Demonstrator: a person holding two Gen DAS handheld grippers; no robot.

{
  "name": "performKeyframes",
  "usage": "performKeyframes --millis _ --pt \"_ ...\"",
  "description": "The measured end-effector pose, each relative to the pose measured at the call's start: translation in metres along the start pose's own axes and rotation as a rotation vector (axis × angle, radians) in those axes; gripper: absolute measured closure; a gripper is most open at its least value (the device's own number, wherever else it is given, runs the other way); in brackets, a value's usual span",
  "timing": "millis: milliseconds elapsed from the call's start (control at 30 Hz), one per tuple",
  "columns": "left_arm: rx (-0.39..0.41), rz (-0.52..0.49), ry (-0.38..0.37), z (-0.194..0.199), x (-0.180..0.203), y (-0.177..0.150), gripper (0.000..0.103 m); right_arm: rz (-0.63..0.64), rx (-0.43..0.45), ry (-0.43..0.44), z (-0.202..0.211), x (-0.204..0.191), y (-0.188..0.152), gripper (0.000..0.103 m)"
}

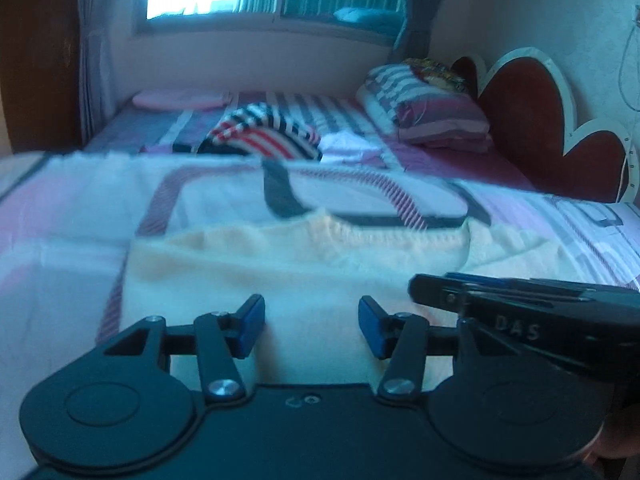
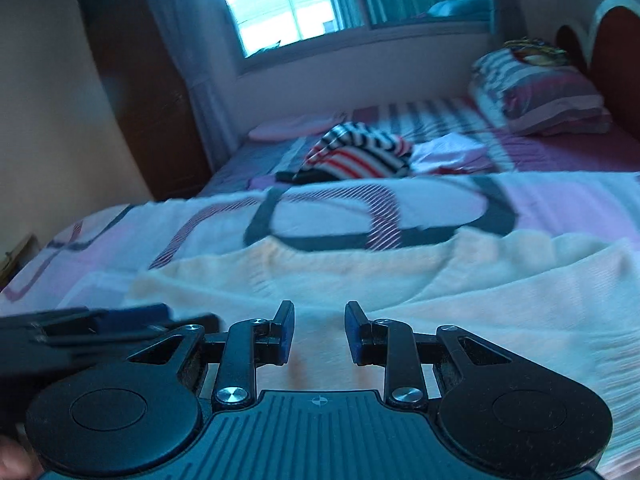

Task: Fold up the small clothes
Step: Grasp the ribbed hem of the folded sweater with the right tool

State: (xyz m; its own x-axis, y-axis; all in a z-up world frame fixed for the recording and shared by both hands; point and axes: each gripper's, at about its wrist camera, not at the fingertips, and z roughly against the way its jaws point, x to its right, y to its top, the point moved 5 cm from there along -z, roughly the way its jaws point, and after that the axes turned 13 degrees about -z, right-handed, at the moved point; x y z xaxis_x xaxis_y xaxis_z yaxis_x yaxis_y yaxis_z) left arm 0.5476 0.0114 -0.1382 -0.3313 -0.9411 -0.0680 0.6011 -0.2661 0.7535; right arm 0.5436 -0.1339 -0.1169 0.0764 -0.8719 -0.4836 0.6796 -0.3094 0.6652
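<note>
A cream knit garment (image 1: 296, 264) lies spread flat on the patterned bed cover, its neckline facing away; it also shows in the right wrist view (image 2: 400, 280). My left gripper (image 1: 311, 326) is open and empty, low over the garment's near part. My right gripper (image 2: 319, 332) is open and empty just beside it, also over the near part. The right gripper shows in the left wrist view (image 1: 520, 312) at the right, and the left gripper in the right wrist view (image 2: 100, 328) at the left. The garment's near hem is hidden under both tools.
A striped red, white and navy garment (image 1: 264, 136) and a small white and pink pile (image 1: 352, 148) lie further up the bed. A striped pillow (image 1: 432, 108) sits by the heart-shaped headboard (image 1: 560, 128). A pink cushion (image 1: 176, 100), a window and a brown wardrobe (image 2: 148, 92) lie beyond.
</note>
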Motion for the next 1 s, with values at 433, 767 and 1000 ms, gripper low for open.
performKeyframes --millis 433,767,1000 --pt "0.006 0.014 0.07 0.018 -0.049 -0.027 0.048 -0.039 0.091 -0.269 0.05 0.108 0.012 0.076" --pt "0.006 -0.01 0.104 0.041 -0.021 -0.027 0.048 0.012 0.107 -0.232 0.093 0.105 0.006 0.075" --pt "-0.021 -0.028 0.117 0.041 -0.015 -0.039 0.046 -0.018 0.097 -0.296 0.105 0.123 -0.014 0.075"
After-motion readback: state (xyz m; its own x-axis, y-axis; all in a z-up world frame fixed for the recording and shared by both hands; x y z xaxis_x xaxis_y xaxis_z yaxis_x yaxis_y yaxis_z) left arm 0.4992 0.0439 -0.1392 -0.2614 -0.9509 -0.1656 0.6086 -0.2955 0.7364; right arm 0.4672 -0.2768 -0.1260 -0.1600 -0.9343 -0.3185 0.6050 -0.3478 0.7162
